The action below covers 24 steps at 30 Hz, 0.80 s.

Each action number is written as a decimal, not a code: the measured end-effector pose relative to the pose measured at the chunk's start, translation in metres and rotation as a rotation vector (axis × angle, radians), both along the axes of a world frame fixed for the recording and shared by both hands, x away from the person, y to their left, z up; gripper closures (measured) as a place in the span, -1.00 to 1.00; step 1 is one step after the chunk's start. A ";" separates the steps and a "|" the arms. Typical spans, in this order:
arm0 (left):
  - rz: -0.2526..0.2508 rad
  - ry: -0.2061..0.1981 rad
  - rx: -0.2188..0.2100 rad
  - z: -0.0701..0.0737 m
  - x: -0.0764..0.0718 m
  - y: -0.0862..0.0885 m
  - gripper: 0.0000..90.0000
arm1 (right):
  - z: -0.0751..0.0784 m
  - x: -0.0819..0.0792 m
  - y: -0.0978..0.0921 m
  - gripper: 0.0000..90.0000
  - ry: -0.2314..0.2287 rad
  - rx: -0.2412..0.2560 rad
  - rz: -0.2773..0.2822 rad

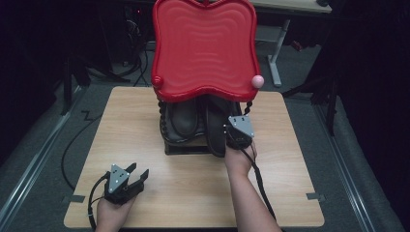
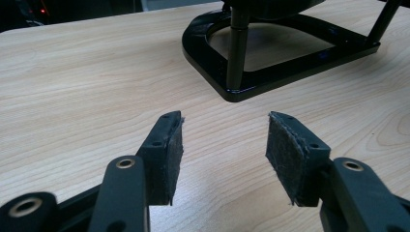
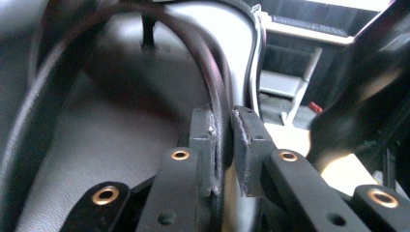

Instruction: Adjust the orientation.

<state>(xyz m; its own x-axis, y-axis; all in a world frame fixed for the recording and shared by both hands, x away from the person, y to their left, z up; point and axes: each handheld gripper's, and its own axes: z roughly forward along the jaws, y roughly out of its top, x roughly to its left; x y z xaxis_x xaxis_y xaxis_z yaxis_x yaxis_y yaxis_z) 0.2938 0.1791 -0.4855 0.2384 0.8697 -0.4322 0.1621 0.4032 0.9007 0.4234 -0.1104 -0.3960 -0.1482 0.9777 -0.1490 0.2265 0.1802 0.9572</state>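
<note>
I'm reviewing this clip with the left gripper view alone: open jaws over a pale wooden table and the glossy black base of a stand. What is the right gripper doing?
Observer: The right gripper is shut on the rim of a black leather shoe on the low shelf of the black stand.
Operator: Is that the only shoe there?
Observer: No, a second black shoe lies just left of the gripped one.
Operator: What tops the stand?
Observer: A glossy red plastic tray with wavy edges, with a small pink ball at its near right corner.
</note>
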 end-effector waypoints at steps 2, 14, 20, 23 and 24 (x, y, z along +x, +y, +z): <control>-0.014 0.003 -0.003 0.001 0.000 -0.001 0.06 | -0.005 0.001 0.000 0.75 0.002 0.016 0.000; -0.018 -0.123 -0.031 0.058 0.036 -0.027 0.08 | -0.004 0.002 -0.007 0.68 0.037 0.015 0.060; 0.033 -0.195 -0.031 0.094 0.075 -0.037 0.03 | -0.005 0.003 -0.011 0.68 0.036 0.024 0.085; 0.033 -0.193 -0.046 0.104 0.090 -0.044 0.04 | -0.005 0.004 -0.012 0.68 0.035 0.024 0.097; 0.029 -0.200 -0.037 0.107 0.096 -0.049 0.05 | -0.005 0.004 -0.013 0.68 0.035 0.023 0.100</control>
<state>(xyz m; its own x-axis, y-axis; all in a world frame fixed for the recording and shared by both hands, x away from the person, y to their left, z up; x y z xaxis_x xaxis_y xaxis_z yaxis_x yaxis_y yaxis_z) 0.3896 0.1299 -0.3785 0.2979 0.8621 -0.4100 -0.0310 0.4380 0.8984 0.4279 -0.1230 -0.4006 -0.2503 0.9608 -0.1192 0.2421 0.1813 0.9531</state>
